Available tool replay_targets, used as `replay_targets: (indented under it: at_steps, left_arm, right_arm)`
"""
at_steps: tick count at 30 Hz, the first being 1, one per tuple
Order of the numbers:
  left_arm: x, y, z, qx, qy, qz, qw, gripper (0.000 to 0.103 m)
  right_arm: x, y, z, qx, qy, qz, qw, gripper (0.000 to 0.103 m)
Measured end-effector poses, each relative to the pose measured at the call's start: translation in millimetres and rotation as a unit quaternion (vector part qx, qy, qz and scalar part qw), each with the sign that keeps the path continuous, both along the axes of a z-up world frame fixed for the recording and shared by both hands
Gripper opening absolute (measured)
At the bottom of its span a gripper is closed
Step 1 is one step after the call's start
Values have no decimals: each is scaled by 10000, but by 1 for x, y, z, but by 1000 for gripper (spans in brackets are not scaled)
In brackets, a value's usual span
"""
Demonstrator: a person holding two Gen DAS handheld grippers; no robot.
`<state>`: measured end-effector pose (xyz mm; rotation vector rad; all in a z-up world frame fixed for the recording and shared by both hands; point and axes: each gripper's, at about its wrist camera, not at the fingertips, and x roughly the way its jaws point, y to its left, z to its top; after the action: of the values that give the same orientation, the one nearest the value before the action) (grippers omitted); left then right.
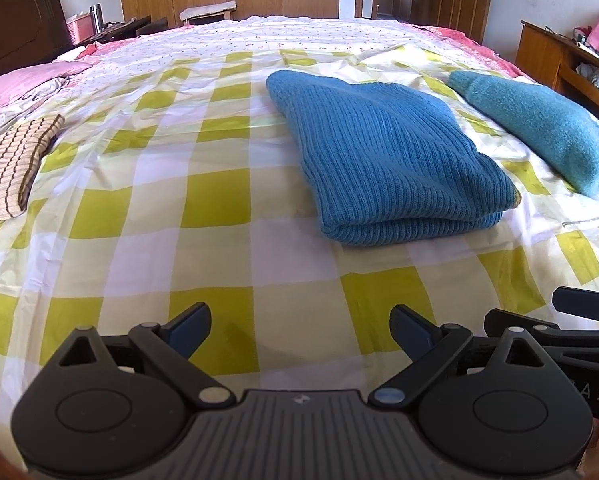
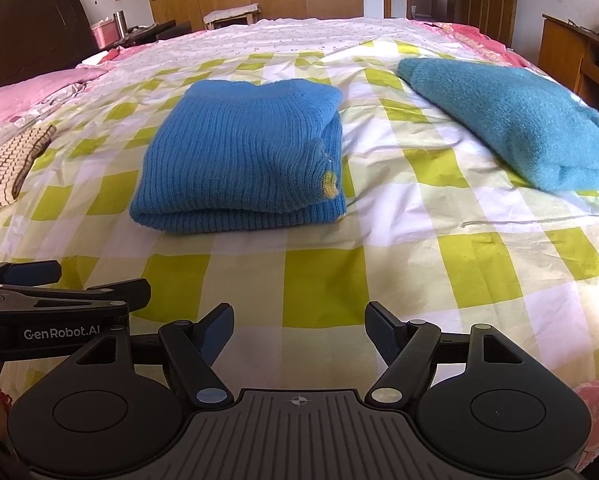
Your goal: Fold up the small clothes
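Note:
A blue ribbed knit garment (image 1: 383, 156) lies folded on the checked sheet; it also shows in the right wrist view (image 2: 243, 152) with a small yellow patch at its right edge. My left gripper (image 1: 299, 334) is open and empty, low over the sheet, well short of the garment. My right gripper (image 2: 299, 332) is open and empty, also short of it. The left gripper shows at the left of the right wrist view (image 2: 75, 280), and the right gripper shows at the right of the left wrist view (image 1: 539, 312).
A folded teal fuzzy garment (image 1: 539, 128) lies to the right (image 2: 515, 120). A brown-striped cloth (image 1: 11, 168) lies at the left (image 2: 11, 168). Pink pillows (image 1: 19, 84), a dark headboard (image 1: 15, 20) and a wooden shelf (image 1: 559, 56) border the bed.

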<state>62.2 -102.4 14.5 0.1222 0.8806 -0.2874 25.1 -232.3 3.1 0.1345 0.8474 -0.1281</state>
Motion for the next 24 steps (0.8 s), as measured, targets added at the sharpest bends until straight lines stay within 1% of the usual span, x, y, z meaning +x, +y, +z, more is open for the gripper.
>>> replay_targets:
  at_steps: [10,24]
  left_arm:
    - [1,2,-1,-71,45,-4,10000,100]
    - [1,3,-1,-68,25,7,10000,100]
  right_arm:
    - [-1,1,0,0,-19,-1,10000,75]
    - [0,2,0,-3,-25,6,10000,75]
